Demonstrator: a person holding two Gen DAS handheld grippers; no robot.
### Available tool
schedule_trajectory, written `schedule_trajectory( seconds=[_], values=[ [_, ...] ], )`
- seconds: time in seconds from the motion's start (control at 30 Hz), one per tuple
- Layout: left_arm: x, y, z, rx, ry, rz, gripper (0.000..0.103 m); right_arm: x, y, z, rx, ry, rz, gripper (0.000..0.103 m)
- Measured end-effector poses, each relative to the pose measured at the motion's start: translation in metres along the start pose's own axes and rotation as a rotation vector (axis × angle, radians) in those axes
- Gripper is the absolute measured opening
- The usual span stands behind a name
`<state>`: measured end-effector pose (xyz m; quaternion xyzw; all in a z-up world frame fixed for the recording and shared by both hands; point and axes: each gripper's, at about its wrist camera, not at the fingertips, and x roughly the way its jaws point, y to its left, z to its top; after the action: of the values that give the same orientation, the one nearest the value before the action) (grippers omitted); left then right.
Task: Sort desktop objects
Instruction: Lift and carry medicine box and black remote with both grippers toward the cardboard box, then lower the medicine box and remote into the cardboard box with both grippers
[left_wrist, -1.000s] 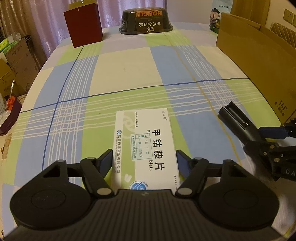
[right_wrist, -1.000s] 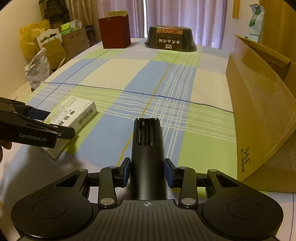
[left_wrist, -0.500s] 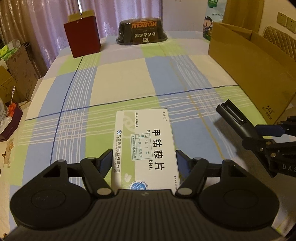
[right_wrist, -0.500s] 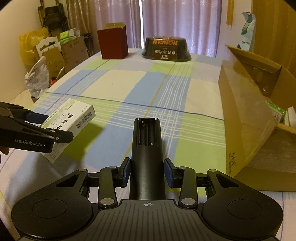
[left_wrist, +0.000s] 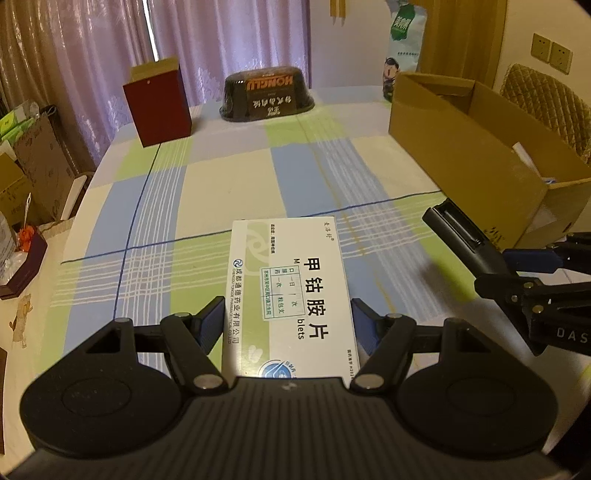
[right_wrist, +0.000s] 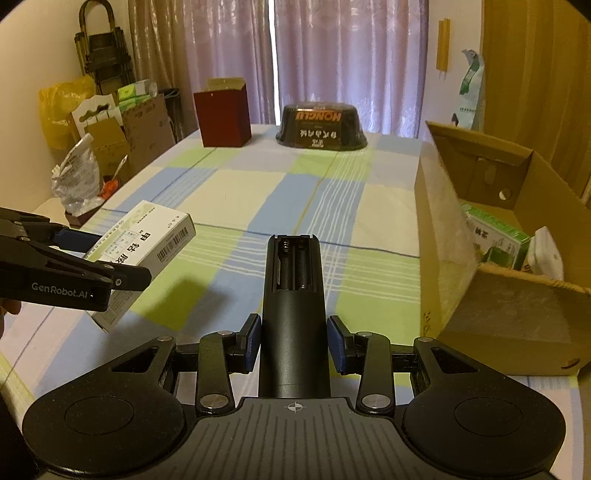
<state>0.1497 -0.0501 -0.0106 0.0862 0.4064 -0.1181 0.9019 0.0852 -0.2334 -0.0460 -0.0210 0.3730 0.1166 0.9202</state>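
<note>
Here the left tool (left_wrist: 288, 321) is gripping a white medicine box (left_wrist: 290, 291) between its blue pads, holding it clear above the checked tabletop (left_wrist: 229, 177). The right tool (right_wrist: 294, 341) is clamping a black remote (right_wrist: 294, 295), battery bay open and facing up, just beside the open cardboard box (right_wrist: 439, 229) on the right.

Both grippers are showing matte black linkage bodies: left gripper (left_wrist: 288, 326) and right gripper (right_wrist: 294, 341) wearing blue finger pads (right_wrist: 252, 341), silver pivot screws, ribbed housings, white "GenRobot.AI" lettering.
</note>
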Motion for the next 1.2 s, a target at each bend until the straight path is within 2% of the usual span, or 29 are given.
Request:
schedule_trajectory(
  seconds=[0.47,0.87,1.2],
  values=[
    [-0.026,-0.036,0.030,0.044,-0.072,-0.040,0.067,-0.048,-0.029,0.029,0.041,-0.105,-0.050,0.037],
    [-0.028,-0.105,0.082,0.134,-0.149,-0.139,0.067,-0.080,-0.103,0.062,0.108,-0.166,-0.158,0.037],
    [-0.016,-0.165,0.122,0.209,-0.193,-0.229,0.067,-0.082,-0.156,0.074,0.121,-0.168,-0.221,0.037]
  ],
)
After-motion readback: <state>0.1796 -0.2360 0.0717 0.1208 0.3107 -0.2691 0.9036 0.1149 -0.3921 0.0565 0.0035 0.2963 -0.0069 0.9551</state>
